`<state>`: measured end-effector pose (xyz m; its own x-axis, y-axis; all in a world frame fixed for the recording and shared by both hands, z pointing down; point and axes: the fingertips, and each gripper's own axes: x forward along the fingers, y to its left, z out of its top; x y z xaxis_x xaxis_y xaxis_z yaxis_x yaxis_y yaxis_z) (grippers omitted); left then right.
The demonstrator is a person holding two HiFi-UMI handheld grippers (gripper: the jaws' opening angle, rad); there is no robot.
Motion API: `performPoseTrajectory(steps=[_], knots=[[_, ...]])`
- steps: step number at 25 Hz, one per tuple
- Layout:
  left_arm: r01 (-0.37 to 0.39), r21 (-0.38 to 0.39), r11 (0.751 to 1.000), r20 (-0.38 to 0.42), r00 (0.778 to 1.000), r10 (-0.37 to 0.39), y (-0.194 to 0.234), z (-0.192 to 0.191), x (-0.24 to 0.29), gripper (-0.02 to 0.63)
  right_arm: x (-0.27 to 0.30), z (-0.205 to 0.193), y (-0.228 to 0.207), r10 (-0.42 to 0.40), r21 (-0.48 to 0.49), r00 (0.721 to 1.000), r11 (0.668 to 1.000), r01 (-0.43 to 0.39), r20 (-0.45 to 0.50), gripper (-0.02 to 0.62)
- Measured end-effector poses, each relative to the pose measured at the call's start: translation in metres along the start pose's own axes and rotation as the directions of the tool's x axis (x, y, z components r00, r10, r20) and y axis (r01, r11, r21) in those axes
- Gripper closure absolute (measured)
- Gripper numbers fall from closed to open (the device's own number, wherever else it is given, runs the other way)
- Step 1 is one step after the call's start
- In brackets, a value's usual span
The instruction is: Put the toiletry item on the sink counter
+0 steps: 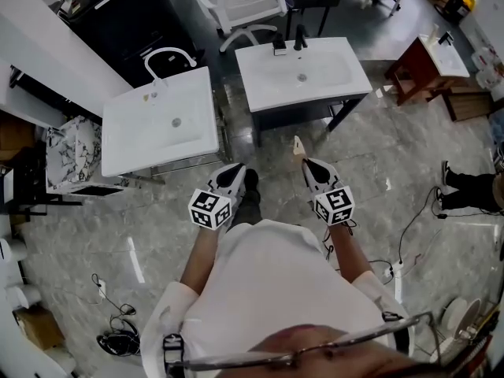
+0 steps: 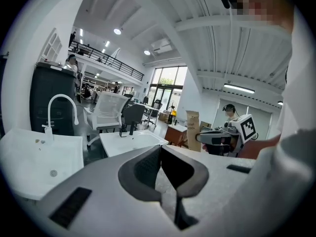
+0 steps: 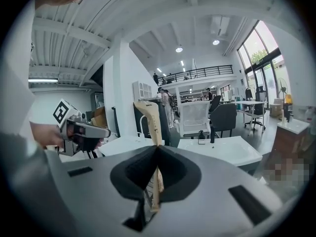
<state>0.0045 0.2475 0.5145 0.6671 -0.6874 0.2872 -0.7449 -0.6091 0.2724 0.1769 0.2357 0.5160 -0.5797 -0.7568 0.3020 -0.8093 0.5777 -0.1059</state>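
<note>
The toiletry item [image 3: 150, 120] is a thin, flat, pale beige strip, perhaps a comb, though the notches along its edge are too small to be sure. It is pinched at its lower end in the right hand-held gripper [image 3: 157, 154], whose jaws are closed almost completely on it, and most of its length sticks up free beyond the tips. In the head view it shows as a small pale point [image 1: 298, 144] ahead of that hand-held gripper [image 1: 309, 164], over the floor [image 1: 370, 156] and well apart from both the nearer sink tabletop [image 1: 126, 144] and the farther sink tabletop [image 1: 346, 73]. It looks light and stiff, probably smooth enough to pivot or slide in so narrow a grip, and likely to snap if levered, so a hold nearer its middle, across the flat faces, would seem steadier. The left hand-held gripper [image 2: 161, 149] is closed with nothing in it.
</note>
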Motion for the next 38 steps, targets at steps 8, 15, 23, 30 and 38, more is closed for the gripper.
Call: performPoseTrajectory(steps=[8,15,23,30,38], knots=[[0.045,-0.009,0.999,-0.007,0.999,-0.045,0.052,0.023,0.061,0.601,0.056,0.018,-0.035,-0.031,-0.011,0.999,0.999,0.031,-0.011,0.586],[0.114,-0.016,0.993,-0.035,0.993,-0.114,0.083,0.054,0.109,0.601,0.104,0.031,-0.060,-0.060,0.028,0.998,0.998,0.061,-0.028,0.586],[0.150,-0.005,0.989,-0.052,0.987,-0.150,0.139,0.083,0.154,0.601,0.161,0.054,-0.096,-0.107,0.040,0.994,0.993,0.108,-0.035,0.586],[0.183,-0.022,0.983,-0.051,0.982,-0.183,0.187,0.104,0.187,0.601,0.212,0.077,-0.114,-0.132,0.034,0.990,0.990,0.134,-0.047,0.586],[0.213,-0.009,0.977,-0.053,0.976,-0.213,0.230,0.126,0.209,0.601,0.254,0.090,-0.126,-0.162,0.051,0.985,0.985,0.165,-0.061,0.586]])
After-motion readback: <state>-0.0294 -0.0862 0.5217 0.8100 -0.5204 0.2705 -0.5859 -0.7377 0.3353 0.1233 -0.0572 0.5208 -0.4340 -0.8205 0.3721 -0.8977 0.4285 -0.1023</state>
